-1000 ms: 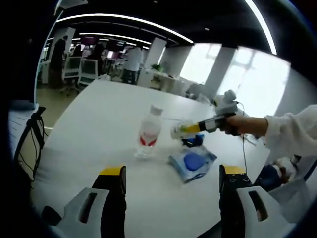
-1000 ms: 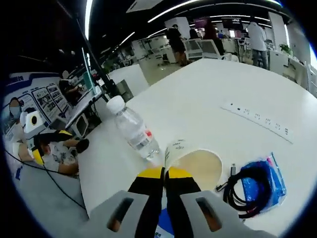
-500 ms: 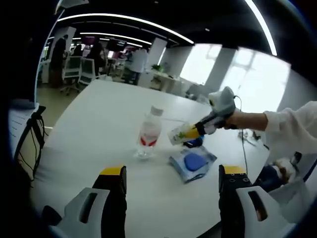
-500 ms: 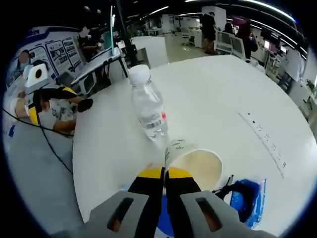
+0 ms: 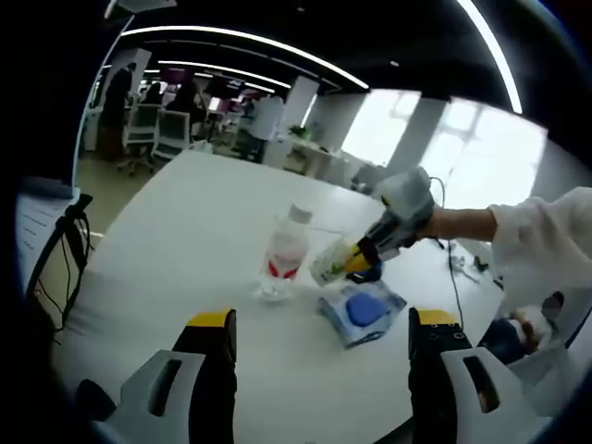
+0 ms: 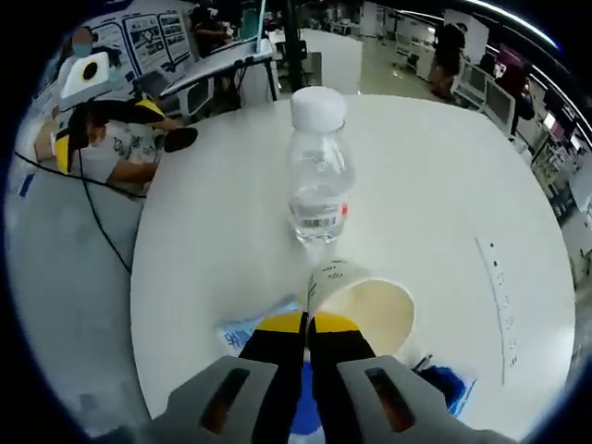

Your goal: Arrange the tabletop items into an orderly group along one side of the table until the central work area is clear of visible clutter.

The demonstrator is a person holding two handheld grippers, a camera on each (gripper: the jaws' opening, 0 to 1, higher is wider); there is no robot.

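Note:
My right gripper (image 6: 307, 326) is shut on the rim of a paper cup (image 6: 363, 308), held tilted just above the white table (image 6: 213, 231). The same cup (image 5: 329, 262) hangs in that gripper (image 5: 356, 263) next to a clear water bottle (image 5: 282, 258) with a red label and white cap. That bottle (image 6: 319, 180) stands upright just beyond the cup. A blue packet (image 5: 361, 312) lies flat on the table under the cup, and its edge (image 6: 248, 329) peeks out by my jaws. My left gripper (image 5: 321, 324) is open above the table's near edge, holding nothing.
A dark cable and blue bag (image 6: 442, 381) lie at the right of the cup. A power strip (image 6: 502, 301) is set into the table farther right. Office chairs and people (image 5: 166, 111) stand beyond the far end. A person sits by the table's left edge (image 6: 111, 143).
My right gripper has swung the cup down and closer to the bottle, which now stands straight ahead of it. The left gripper has stayed put.

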